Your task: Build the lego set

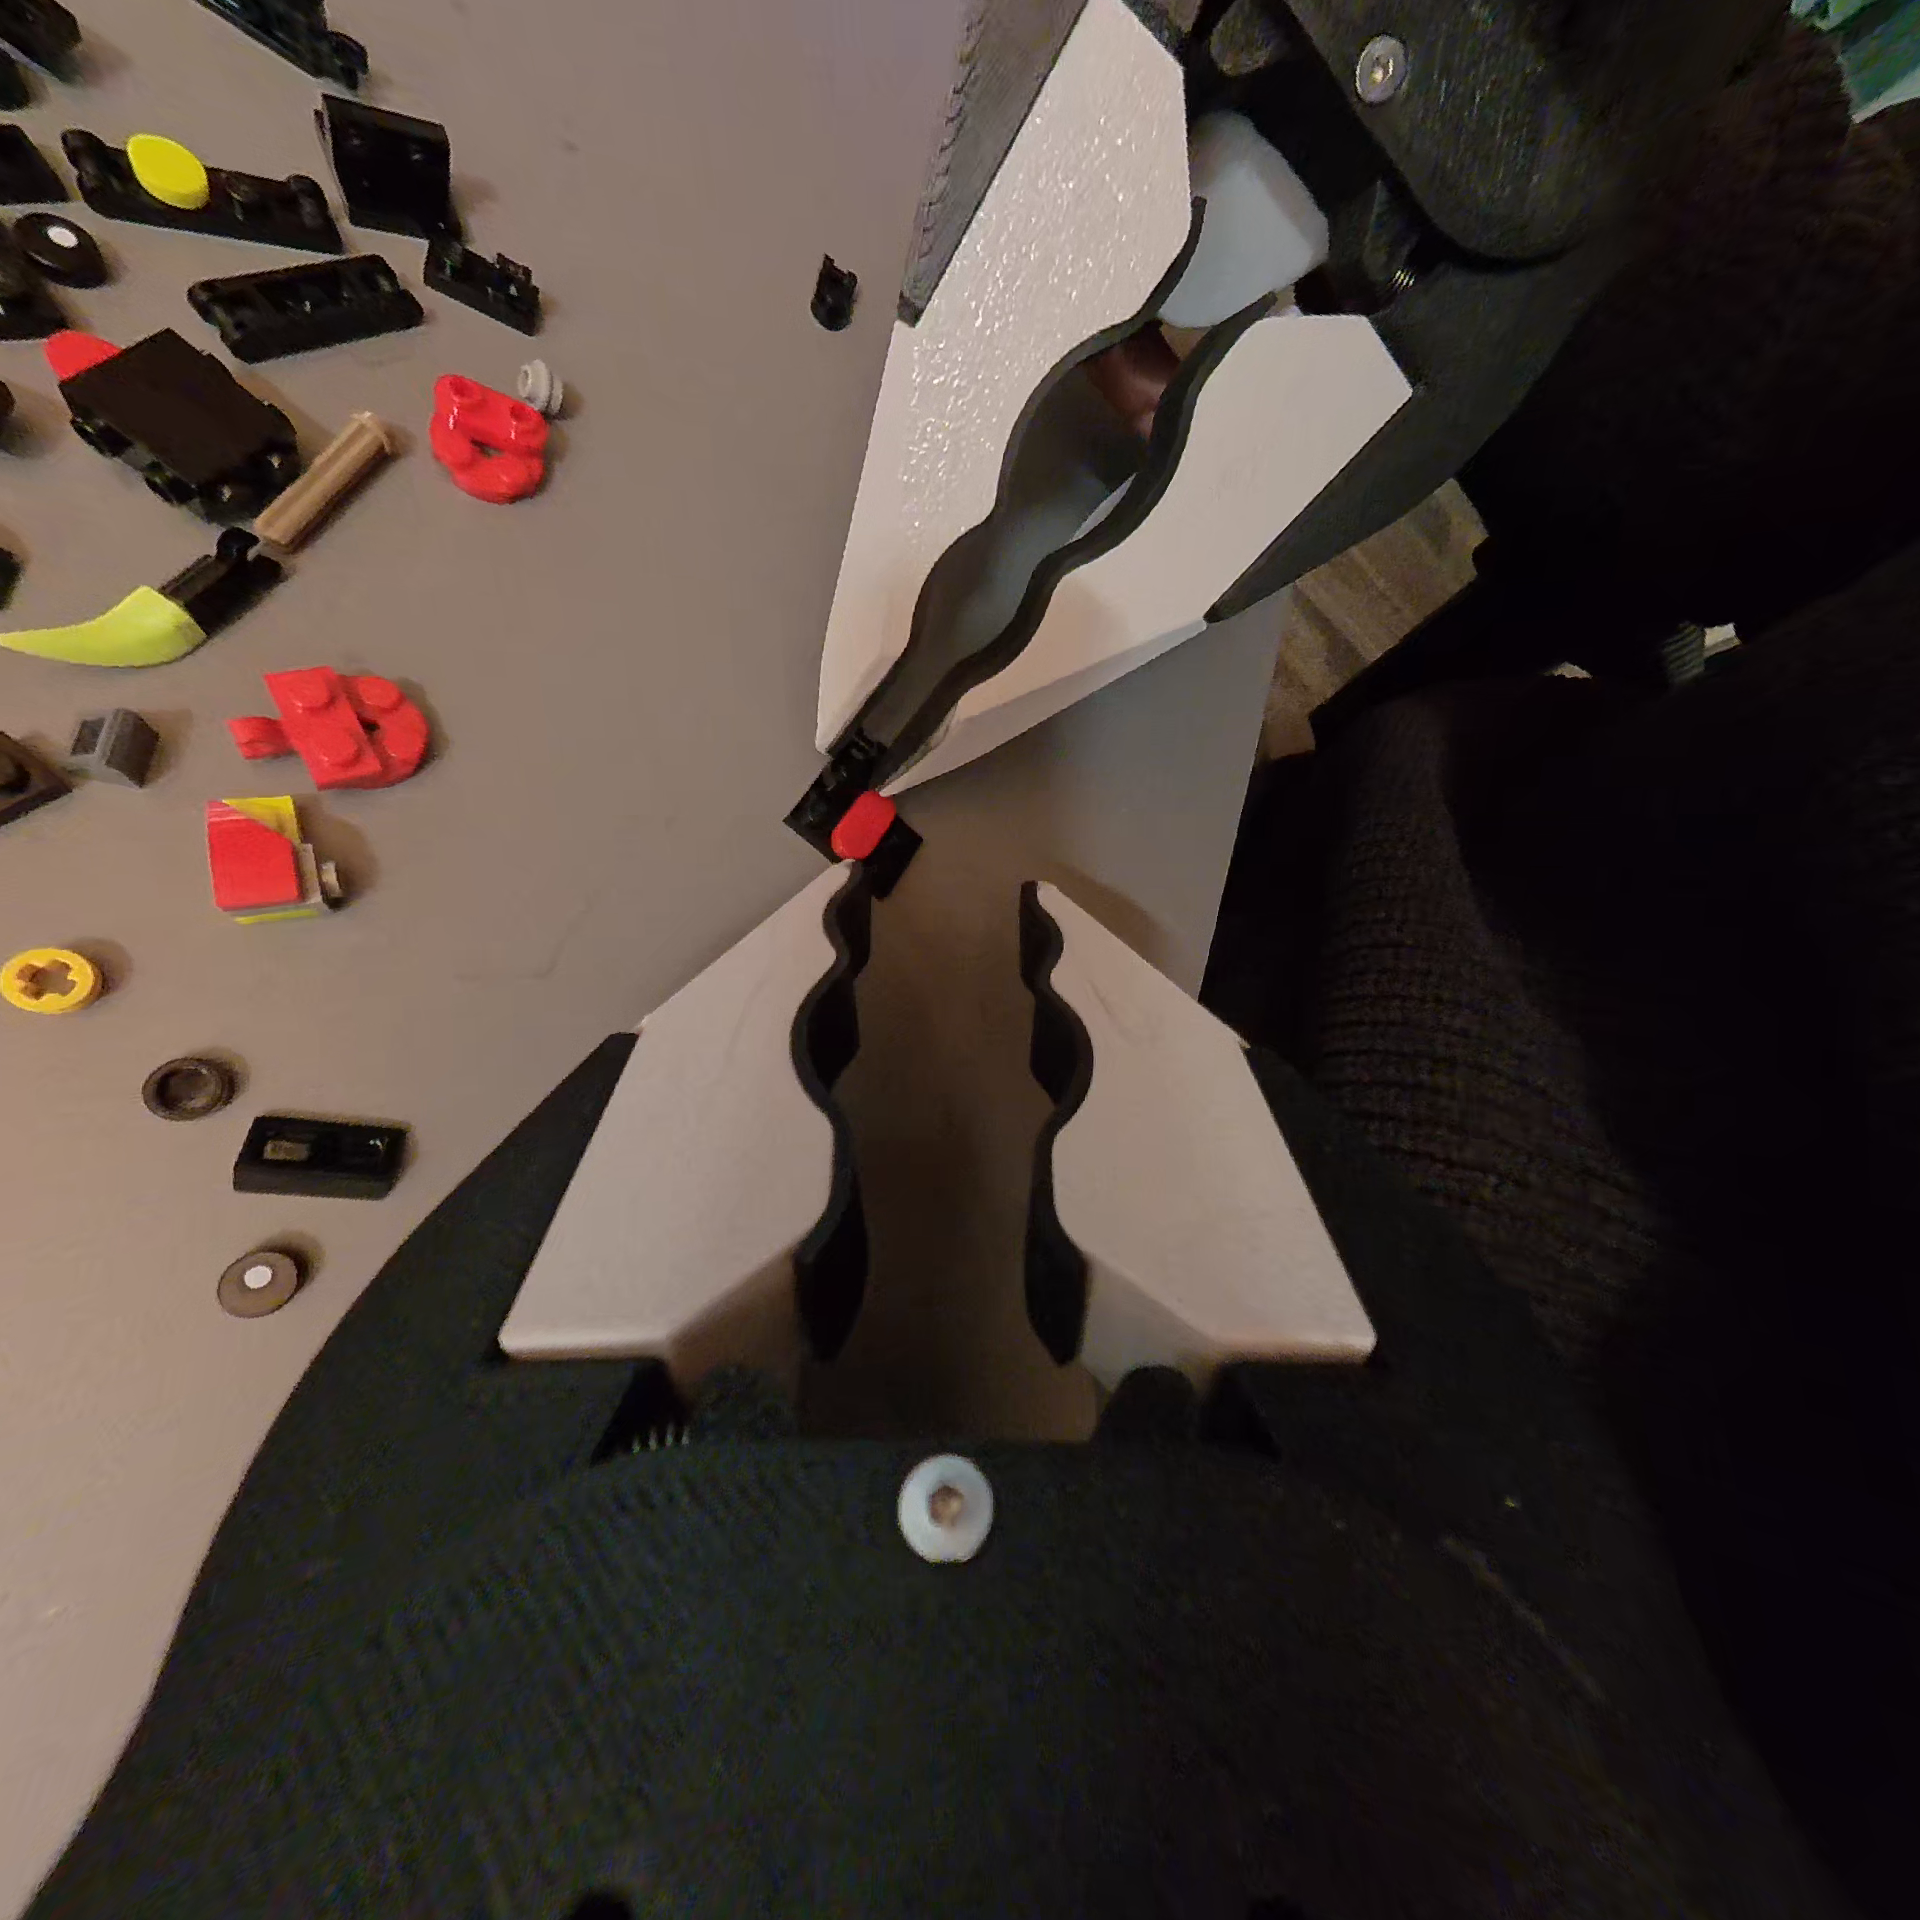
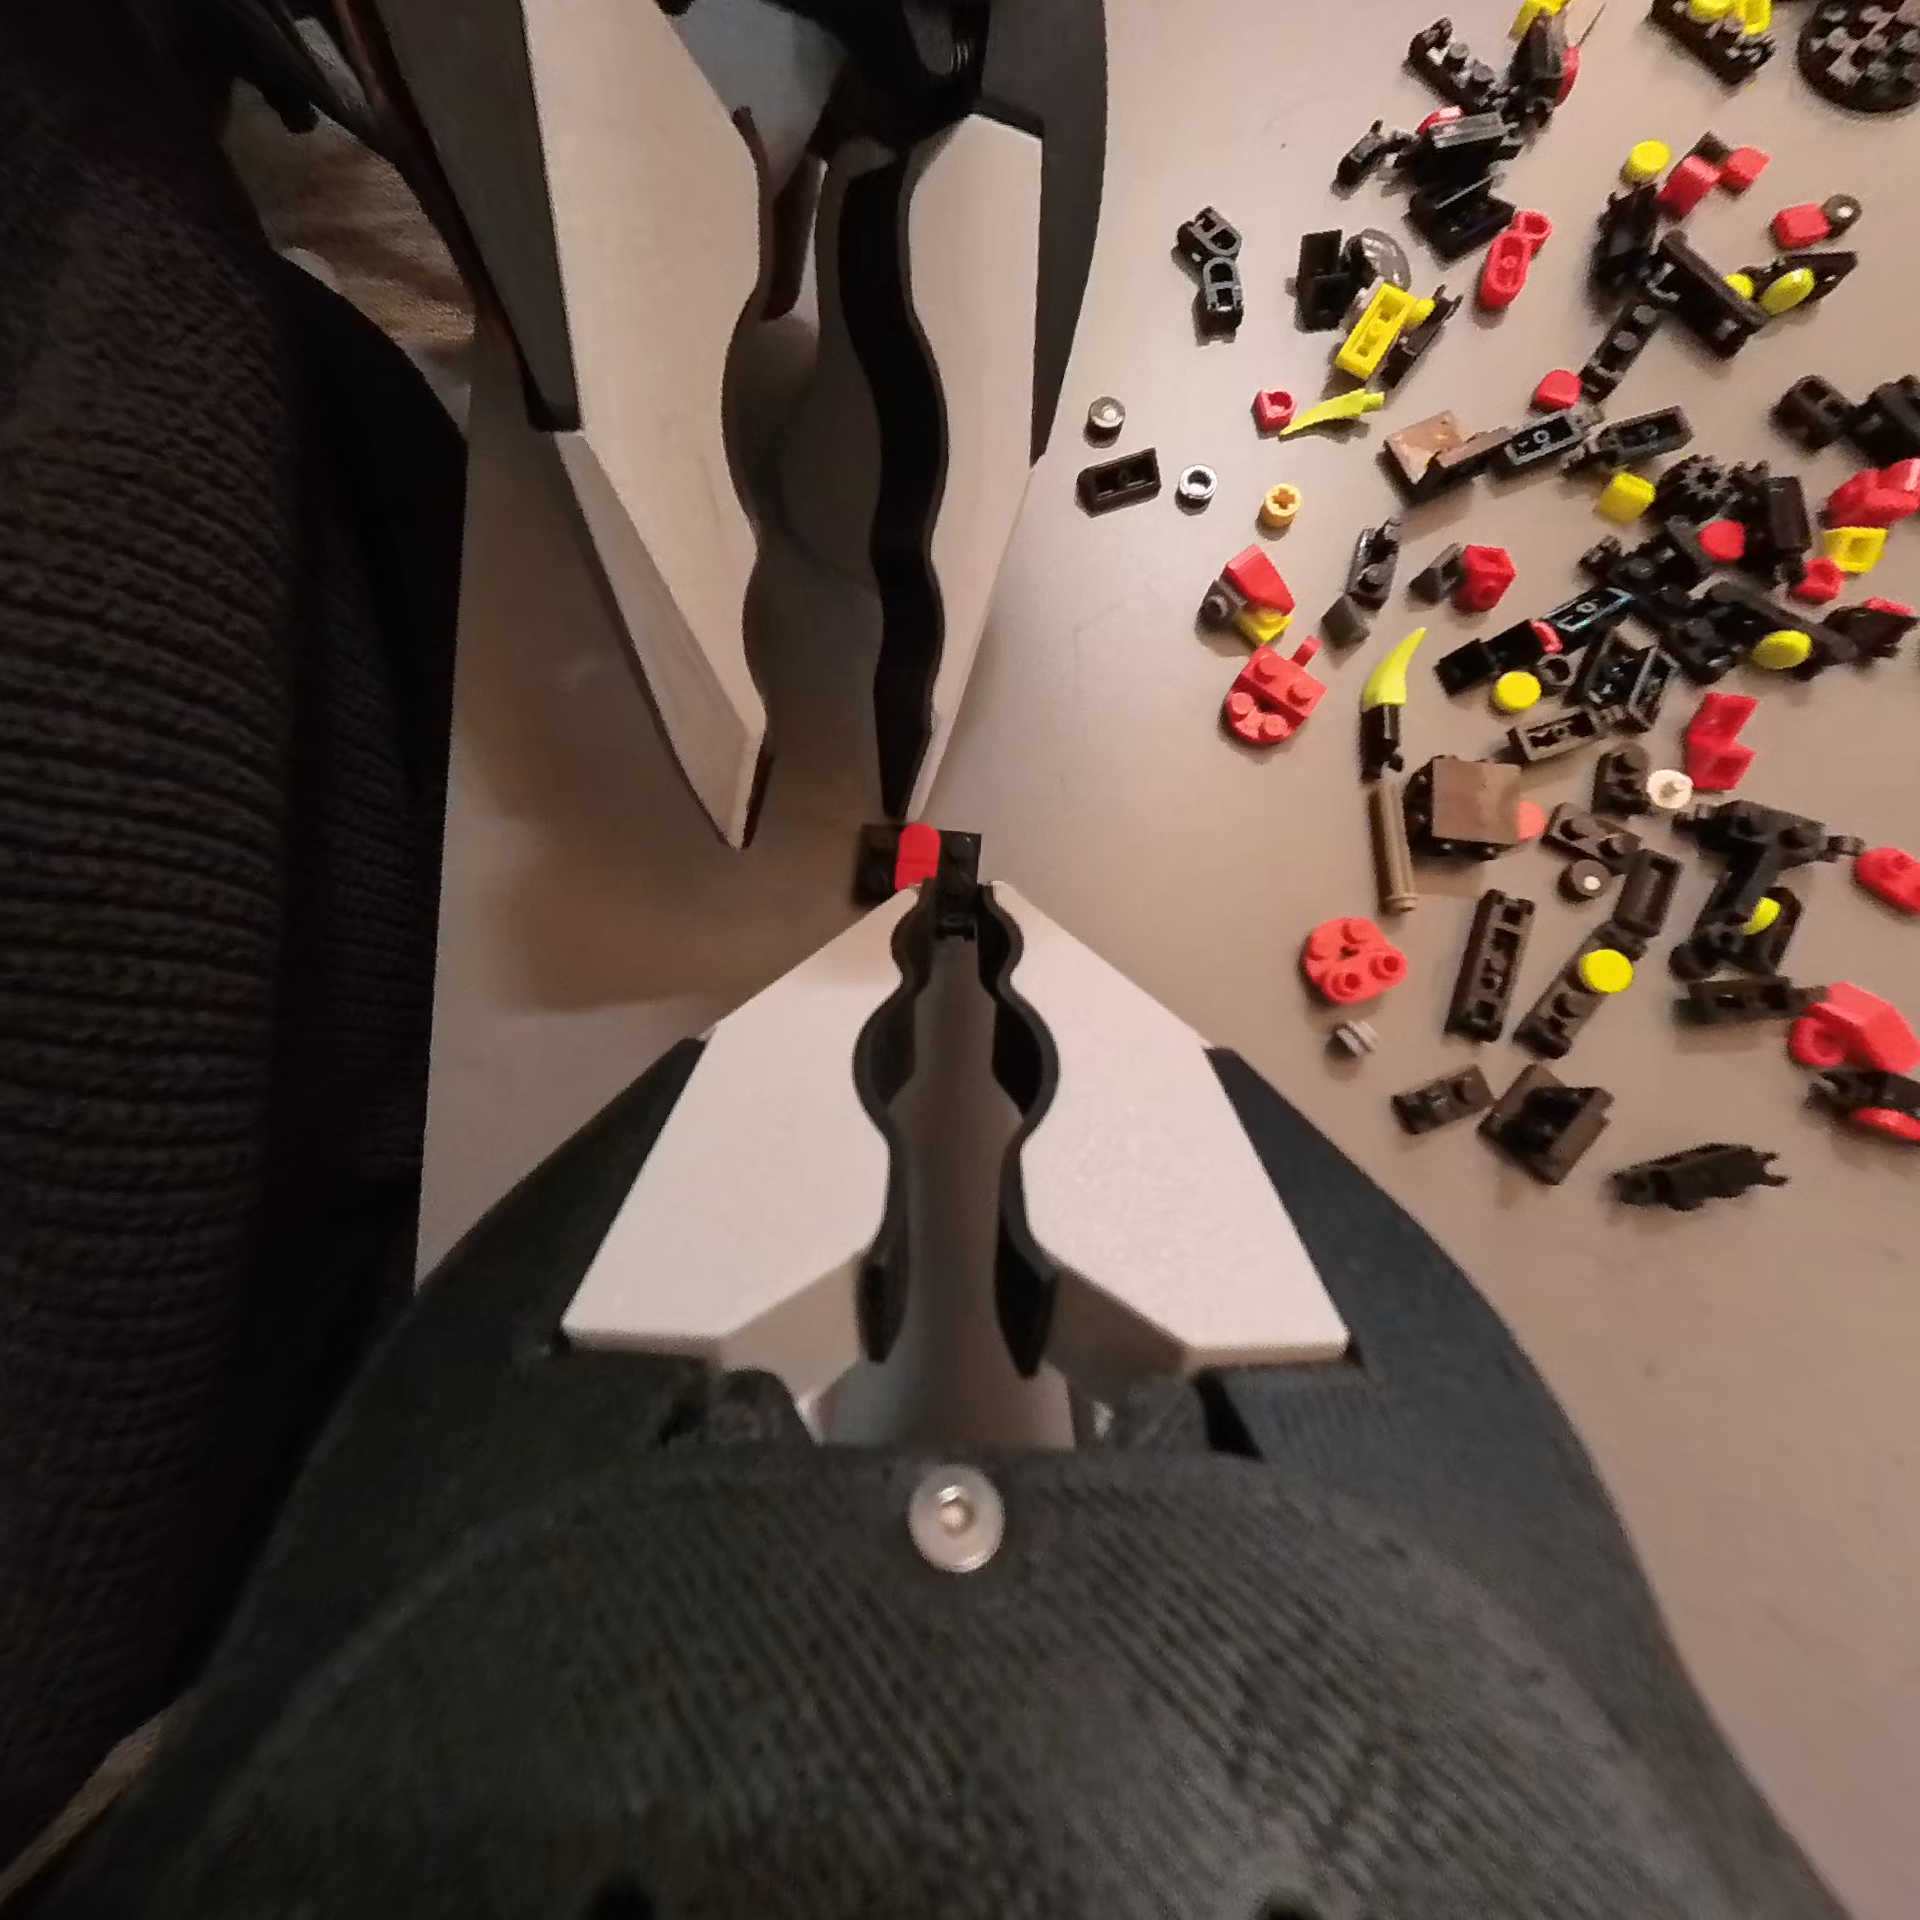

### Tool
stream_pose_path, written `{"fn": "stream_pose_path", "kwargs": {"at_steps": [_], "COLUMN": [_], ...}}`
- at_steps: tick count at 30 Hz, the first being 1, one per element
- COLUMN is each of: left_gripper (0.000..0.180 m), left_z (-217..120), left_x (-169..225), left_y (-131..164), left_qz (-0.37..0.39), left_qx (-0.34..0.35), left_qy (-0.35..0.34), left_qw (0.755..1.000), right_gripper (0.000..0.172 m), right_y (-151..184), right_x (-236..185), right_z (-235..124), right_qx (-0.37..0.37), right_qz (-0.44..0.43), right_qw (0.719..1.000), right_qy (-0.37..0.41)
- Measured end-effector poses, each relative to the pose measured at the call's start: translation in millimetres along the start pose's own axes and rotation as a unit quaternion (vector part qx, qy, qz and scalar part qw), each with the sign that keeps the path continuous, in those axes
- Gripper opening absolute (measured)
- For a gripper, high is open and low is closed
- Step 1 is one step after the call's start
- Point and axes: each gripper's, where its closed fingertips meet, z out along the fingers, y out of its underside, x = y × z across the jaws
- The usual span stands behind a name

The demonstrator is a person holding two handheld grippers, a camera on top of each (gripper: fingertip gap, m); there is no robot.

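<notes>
Right claw (image 2: 951, 902) pinching black plate (image 2: 961, 854), red tile (image 2: 914, 856)

Black plate (image 2: 951, 883) partly hidden between right claw (image 2: 951, 904) fingertips; black bricks (image 1: 26, 42) cut off at counter (image 1: 623, 520) corner.

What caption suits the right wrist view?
Right hand-held gripper pinches a small black plate bearing a red tile.

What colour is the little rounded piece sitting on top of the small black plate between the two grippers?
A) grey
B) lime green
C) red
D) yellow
C: the rounded piece on the black plate pinched at the right gripper tips is plainly red in both views.
</notes>
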Motion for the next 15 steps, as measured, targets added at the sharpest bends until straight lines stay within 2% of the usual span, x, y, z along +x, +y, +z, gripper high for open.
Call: {"fn": "stream_pose_path", "kwargs": {"at_steps": [15], "left_gripper": [0.027], "left_z": [0.4], "left_x": [-2.1], "left_y": [-0.3], "left_qz": [-0.003], "left_qx": [0.000], "left_qy": [-0.001], "left_qw": [1.000], "right_gripper": [0.006], "right_y": [1.2], "right_x": [0.4], "right_z": [0.6], "right_qx": [-0.002], "right_qz": [0.038], "right_qw": [0.999], "right_qy": [-0.023]}}
